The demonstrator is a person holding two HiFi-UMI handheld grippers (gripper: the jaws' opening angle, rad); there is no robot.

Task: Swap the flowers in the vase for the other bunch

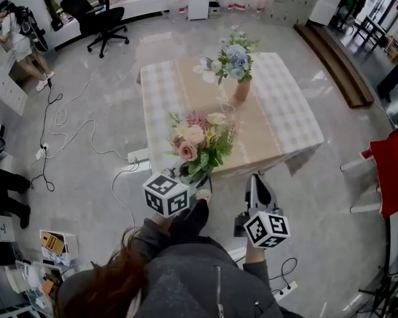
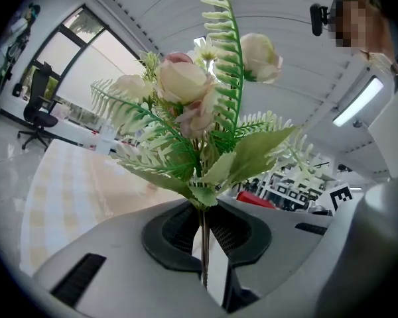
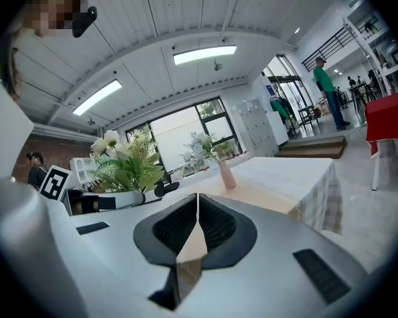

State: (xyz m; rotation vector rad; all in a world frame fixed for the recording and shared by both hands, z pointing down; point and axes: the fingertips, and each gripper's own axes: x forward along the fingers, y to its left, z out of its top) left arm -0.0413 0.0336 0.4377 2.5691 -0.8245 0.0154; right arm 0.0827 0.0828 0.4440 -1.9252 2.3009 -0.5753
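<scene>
One thin stem [image 2: 202, 244] clamped in the left gripper [image 1: 188, 175] carries the light, likely top-heavy pink bouquet [image 2: 182, 81]; the right gripper [image 3: 197, 207] is closed, empty.

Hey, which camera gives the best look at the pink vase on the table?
The head view: the pink vase stands whole on the table, blue flowers in it. The right gripper view shows it small and far off. The left gripper view misses it, filled by the pink bunch.
</scene>
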